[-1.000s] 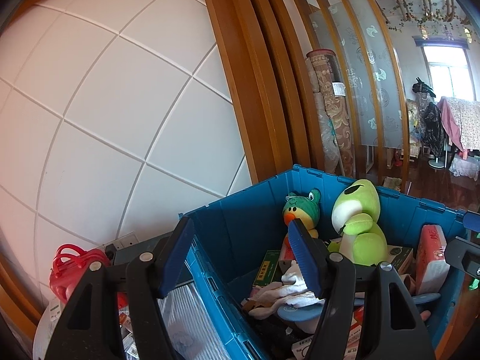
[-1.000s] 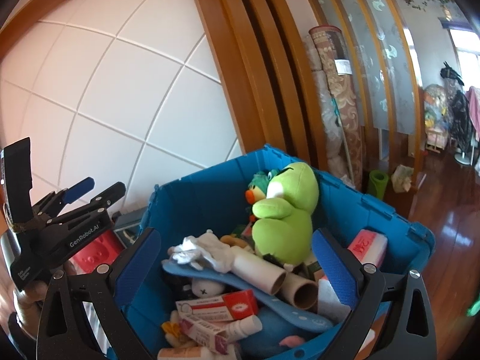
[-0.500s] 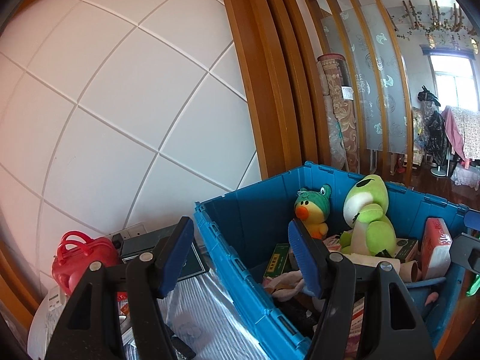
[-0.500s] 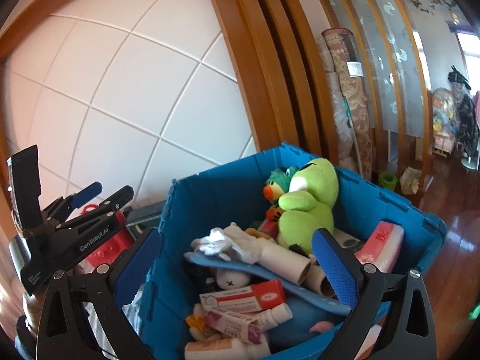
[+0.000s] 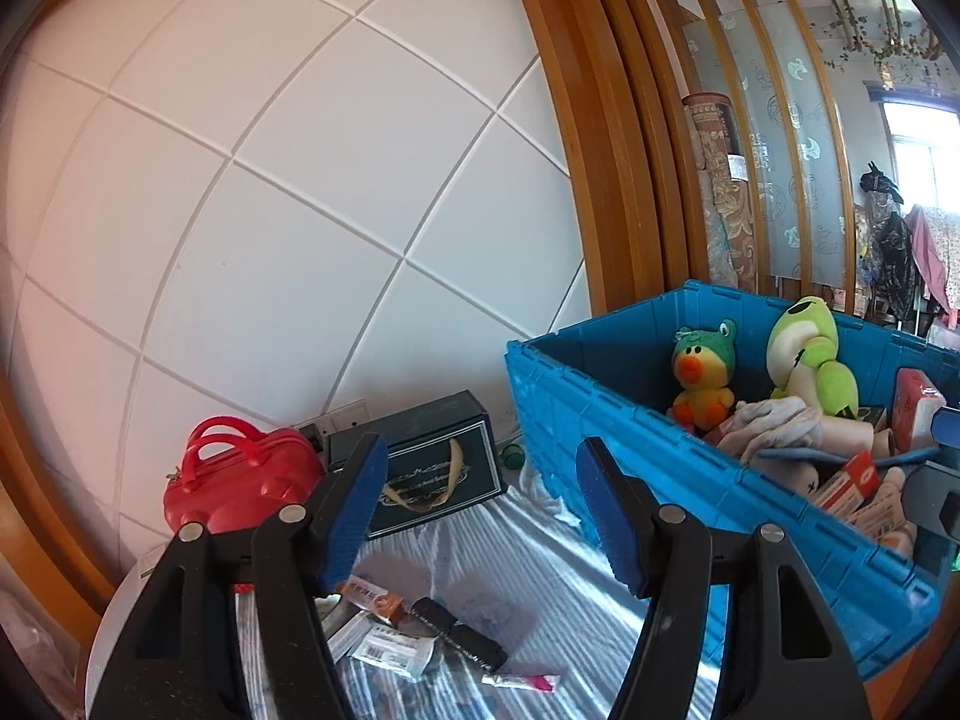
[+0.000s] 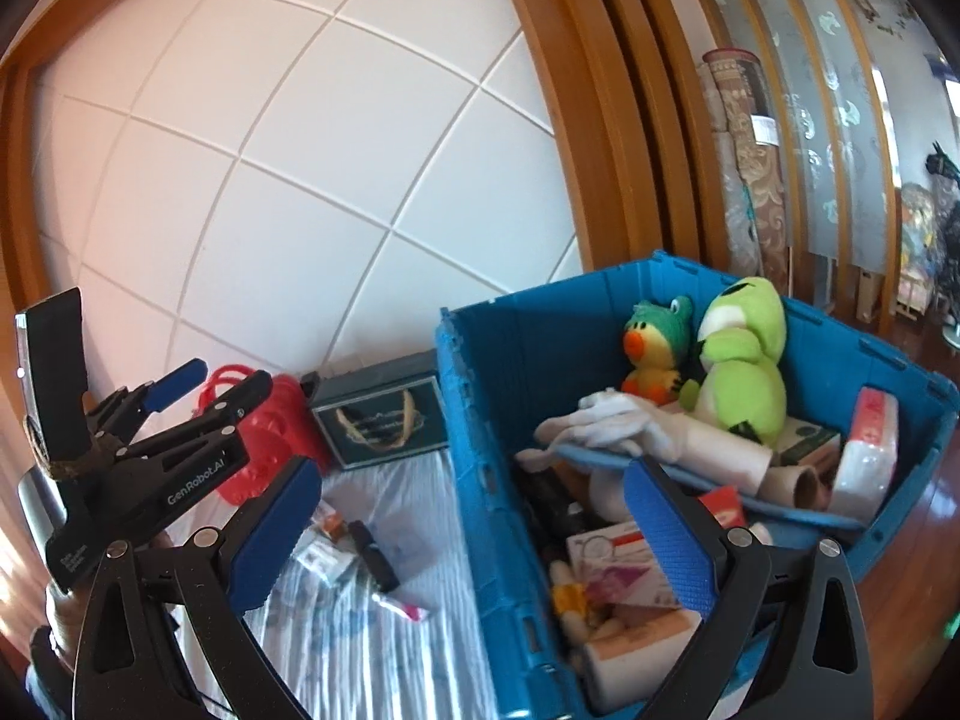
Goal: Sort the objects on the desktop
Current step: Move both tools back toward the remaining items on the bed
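Left hand-held gripper (image 5: pixel 480 504): jaws spread, nothing between the blue pads; it hangs over the striped cloth left of the blue crate.
Right hand-held gripper (image 6: pixel 474 534): jaws spread and empty, straddling the near left wall of the blue crate.
Blue crate (image 6: pixel 480 480): stands on the desk, heaped with things.
In the crate: a green frog plush (image 6: pixel 741 360) and a small duck plush (image 6: pixel 654 348) against the far wall, white gloves (image 6: pixel 606 420) and cardboard tubes in front of them, boxes lower down.
Left of the crate, on the cloth: small packets (image 5: pixel 390 648), a black bar (image 5: pixel 456 630) and a pink-tipped tube (image 5: pixel 522 682).
Further left of the crate: a dark gift box (image 5: pixel 432 468) by the wall, then a red case (image 5: pixel 240 474).
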`<state>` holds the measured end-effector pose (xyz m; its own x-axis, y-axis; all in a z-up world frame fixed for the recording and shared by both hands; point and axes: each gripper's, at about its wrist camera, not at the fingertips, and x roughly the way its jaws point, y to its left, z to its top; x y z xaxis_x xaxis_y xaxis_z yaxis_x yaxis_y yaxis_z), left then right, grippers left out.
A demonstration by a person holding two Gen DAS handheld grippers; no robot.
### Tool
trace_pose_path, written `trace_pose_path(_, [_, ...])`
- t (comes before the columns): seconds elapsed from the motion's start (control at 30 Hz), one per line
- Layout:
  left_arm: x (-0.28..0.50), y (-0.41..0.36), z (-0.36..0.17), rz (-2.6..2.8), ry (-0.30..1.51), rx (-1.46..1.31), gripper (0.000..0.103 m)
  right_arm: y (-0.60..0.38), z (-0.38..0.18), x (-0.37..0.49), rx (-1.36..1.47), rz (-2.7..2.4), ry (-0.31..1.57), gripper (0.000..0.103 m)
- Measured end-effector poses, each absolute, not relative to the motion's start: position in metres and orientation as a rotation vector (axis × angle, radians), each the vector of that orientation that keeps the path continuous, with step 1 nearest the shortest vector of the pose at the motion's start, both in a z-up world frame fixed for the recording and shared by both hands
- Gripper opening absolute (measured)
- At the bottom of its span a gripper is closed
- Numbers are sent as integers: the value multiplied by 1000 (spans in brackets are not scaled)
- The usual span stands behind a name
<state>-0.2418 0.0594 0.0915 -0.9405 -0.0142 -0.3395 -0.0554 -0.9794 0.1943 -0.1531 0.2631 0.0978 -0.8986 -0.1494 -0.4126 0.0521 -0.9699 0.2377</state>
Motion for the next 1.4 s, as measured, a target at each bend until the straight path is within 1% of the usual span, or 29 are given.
trace_pose_path(0.2, [-230,2,77,3076,334,-581,65,197,85,-150,704,-2920,-312,103])
trace_pose_path(0.4, [-227,-35,56,3073,335,-654,65,148,62,-151,802,-2871,-288,103])
trace_pose_path(0.63, [-222,-82,30,3129,345,-722,65,117,37,-165,893,-2813,-152,103])
trace_pose_path(0.73, [-217,-100,14,3133,357,-758,65,110,24,-173,931,-2779,-145,103])
trace_pose_path(1.13, [-206,-125,-85,3057,405,-1025,65,92,-27,-224,1071,-2624,-47,103])
trace_pose_path(1.3, [-218,-133,-107,3028,416,-1080,65,83,-42,-253,1126,-2546,-24,103])
trace_pose_path(1.4, [-230,-146,-115,3006,363,-1104,65,76,-49,-268,1137,-2518,7,103])
